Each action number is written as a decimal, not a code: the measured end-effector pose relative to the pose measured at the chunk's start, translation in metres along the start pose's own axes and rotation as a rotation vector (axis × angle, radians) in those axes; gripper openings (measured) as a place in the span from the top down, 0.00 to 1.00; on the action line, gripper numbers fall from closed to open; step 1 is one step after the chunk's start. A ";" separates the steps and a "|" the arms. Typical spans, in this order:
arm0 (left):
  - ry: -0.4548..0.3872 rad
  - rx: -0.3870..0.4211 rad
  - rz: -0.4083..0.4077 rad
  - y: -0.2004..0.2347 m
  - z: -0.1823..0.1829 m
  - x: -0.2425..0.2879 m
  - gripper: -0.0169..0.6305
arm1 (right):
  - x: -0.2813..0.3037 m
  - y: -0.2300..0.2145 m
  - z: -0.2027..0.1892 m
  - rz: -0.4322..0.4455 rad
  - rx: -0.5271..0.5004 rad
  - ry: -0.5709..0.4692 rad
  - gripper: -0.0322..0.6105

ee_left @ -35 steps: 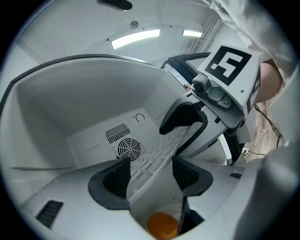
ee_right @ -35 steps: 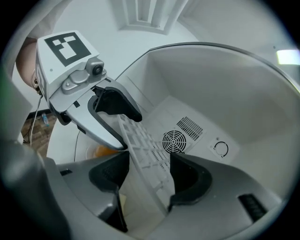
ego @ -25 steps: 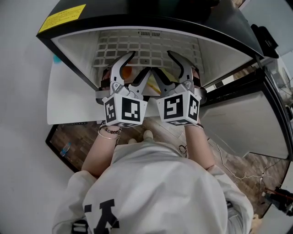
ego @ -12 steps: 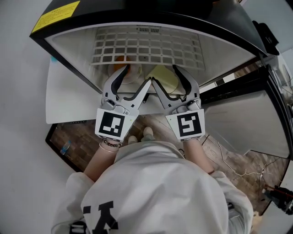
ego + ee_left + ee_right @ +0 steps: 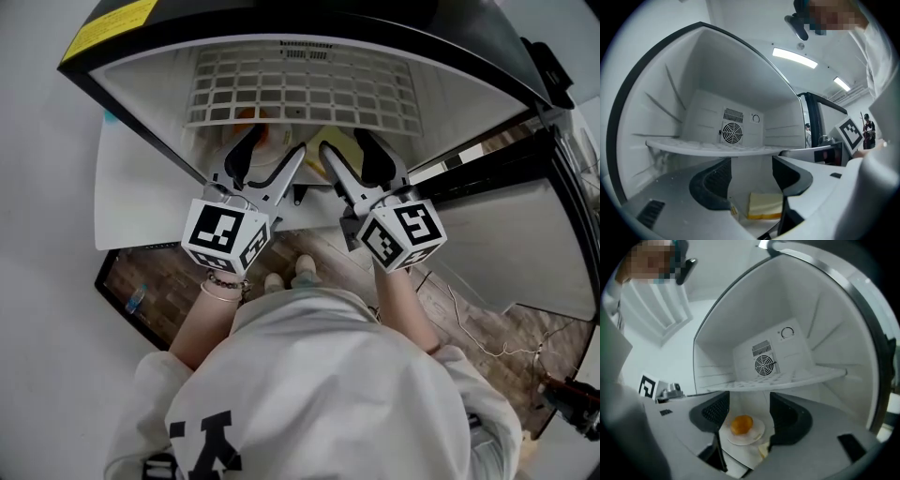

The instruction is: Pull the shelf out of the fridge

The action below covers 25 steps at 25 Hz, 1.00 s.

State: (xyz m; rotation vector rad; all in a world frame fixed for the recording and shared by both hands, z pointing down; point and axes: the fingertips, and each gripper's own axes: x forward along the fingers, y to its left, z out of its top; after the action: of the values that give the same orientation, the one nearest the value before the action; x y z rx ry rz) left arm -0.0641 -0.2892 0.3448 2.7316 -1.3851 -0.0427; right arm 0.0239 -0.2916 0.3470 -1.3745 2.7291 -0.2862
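Observation:
The white grid shelf (image 5: 300,89) sits inside the open fridge, spanning wall to wall in the left gripper view (image 5: 712,147) and the right gripper view (image 5: 787,380). My left gripper (image 5: 274,150) and right gripper (image 5: 345,150) are side by side at the fridge mouth, pointing in, just below the shelf's front edge. Both are open with nothing between the jaws. Between the left gripper's (image 5: 750,180) jaws I see a yellow block (image 5: 765,205) on the fridge floor. An orange (image 5: 741,424) on a white plate (image 5: 752,434) shows between the right gripper's (image 5: 744,416) jaws.
A round fan grille (image 5: 731,132) is on the fridge's back wall above the shelf. The fridge door (image 5: 506,234) stands open at the right. White cables (image 5: 469,328) lie on the wooden floor at the right. Empty shelf rails line both side walls.
Both grippers have rolled about their own axes, so different faces of their marker cubes show. They have shifted slightly at the fridge mouth. The jaws stayed open.

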 end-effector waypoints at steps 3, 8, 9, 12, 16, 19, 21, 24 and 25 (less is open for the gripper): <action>0.002 -0.046 -0.008 0.001 0.002 0.006 0.56 | 0.005 -0.007 0.008 0.012 0.159 -0.046 0.50; -0.019 -0.144 -0.002 0.005 0.006 0.014 0.56 | 0.014 -0.011 0.011 0.002 0.196 -0.057 0.50; -0.025 -0.157 0.000 0.006 0.007 0.015 0.56 | 0.015 -0.011 0.011 -0.001 0.193 -0.057 0.50; -0.036 -0.191 0.013 0.008 0.008 0.017 0.56 | 0.019 -0.013 0.012 -0.005 0.202 -0.061 0.50; -0.048 -0.235 0.036 0.012 0.010 0.021 0.56 | 0.025 -0.014 0.014 -0.003 0.221 -0.071 0.50; -0.066 -0.271 0.044 0.014 0.011 0.023 0.56 | 0.028 -0.015 0.015 0.008 0.248 -0.081 0.50; -0.076 -0.297 0.043 0.015 0.013 0.024 0.56 | 0.029 -0.015 0.016 0.009 0.263 -0.086 0.50; -0.096 -0.347 0.042 0.016 0.015 0.024 0.56 | 0.032 -0.017 0.017 0.010 0.284 -0.090 0.50; -0.098 -0.354 0.045 0.017 0.015 0.024 0.56 | 0.032 -0.017 0.017 0.010 0.289 -0.090 0.50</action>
State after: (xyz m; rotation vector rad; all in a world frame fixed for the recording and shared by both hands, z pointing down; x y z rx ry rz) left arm -0.0642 -0.3194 0.3313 2.4332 -1.3146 -0.3852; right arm 0.0208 -0.3300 0.3347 -1.2621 2.5001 -0.5774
